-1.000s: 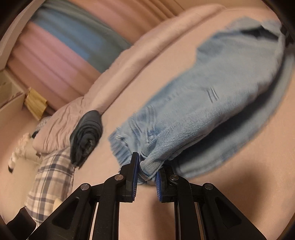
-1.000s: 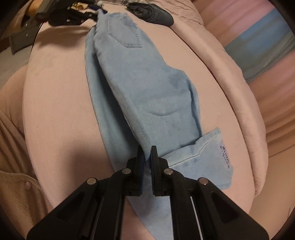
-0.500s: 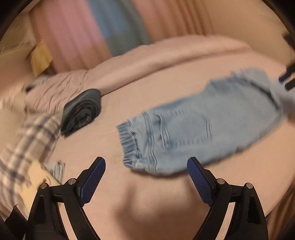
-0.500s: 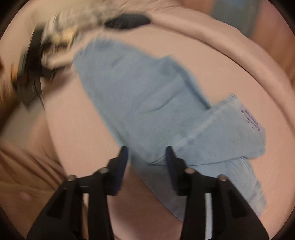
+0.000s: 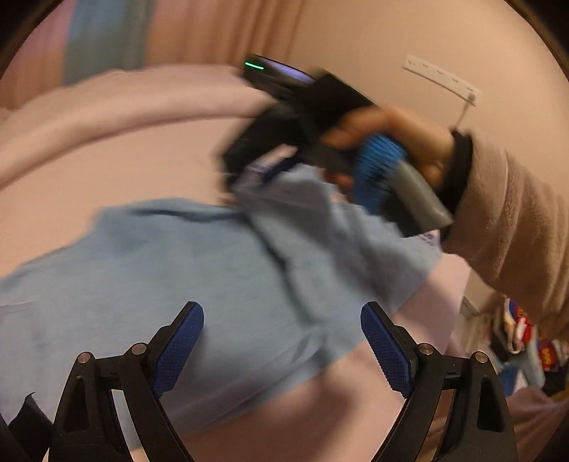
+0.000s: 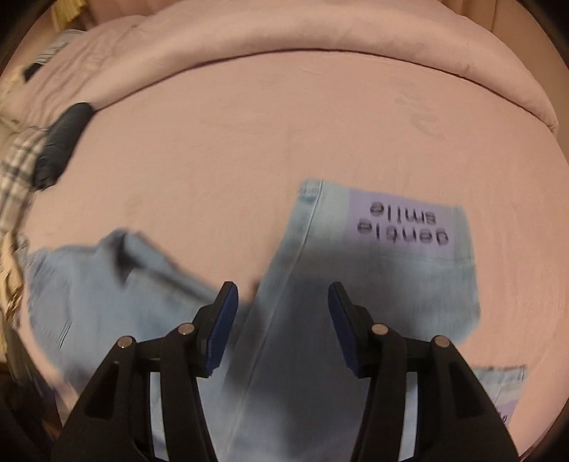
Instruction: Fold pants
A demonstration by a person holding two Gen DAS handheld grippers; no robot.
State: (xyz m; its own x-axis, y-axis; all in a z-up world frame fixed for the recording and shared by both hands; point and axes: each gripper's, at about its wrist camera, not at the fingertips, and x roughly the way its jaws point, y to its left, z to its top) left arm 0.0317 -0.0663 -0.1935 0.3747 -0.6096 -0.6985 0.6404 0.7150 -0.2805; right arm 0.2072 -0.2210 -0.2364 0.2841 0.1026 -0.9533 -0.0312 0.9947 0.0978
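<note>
Light blue denim pants point(image 5: 199, 284) lie folded lengthwise on the pink bed point(image 5: 106, 160). My left gripper point(image 5: 282, 341) is open and empty just above the pants. In its view the right gripper's body point(image 5: 284, 142) and the hand holding it hover over the leg ends, blurred. My right gripper point(image 6: 282, 320) is open and empty over a leg point(image 6: 320, 320) whose cuff bears a lilac patch point(image 6: 409, 227) with "gentle smile" on it. The other part of the pants point(image 6: 106, 291) lies to the left.
A rolled dark garment point(image 6: 64, 142) and a plaid cloth point(image 6: 14, 170) lie at the bed's left end. A bunched pink duvet point(image 6: 320, 32) runs along the far side. Colourful clutter point(image 5: 526, 341) sits on the floor beyond the bed's edge.
Both grippers let go of the pants and opened. The pants now lie flat on the bed. The left gripper swung right along the pants toward the right gripper.
</note>
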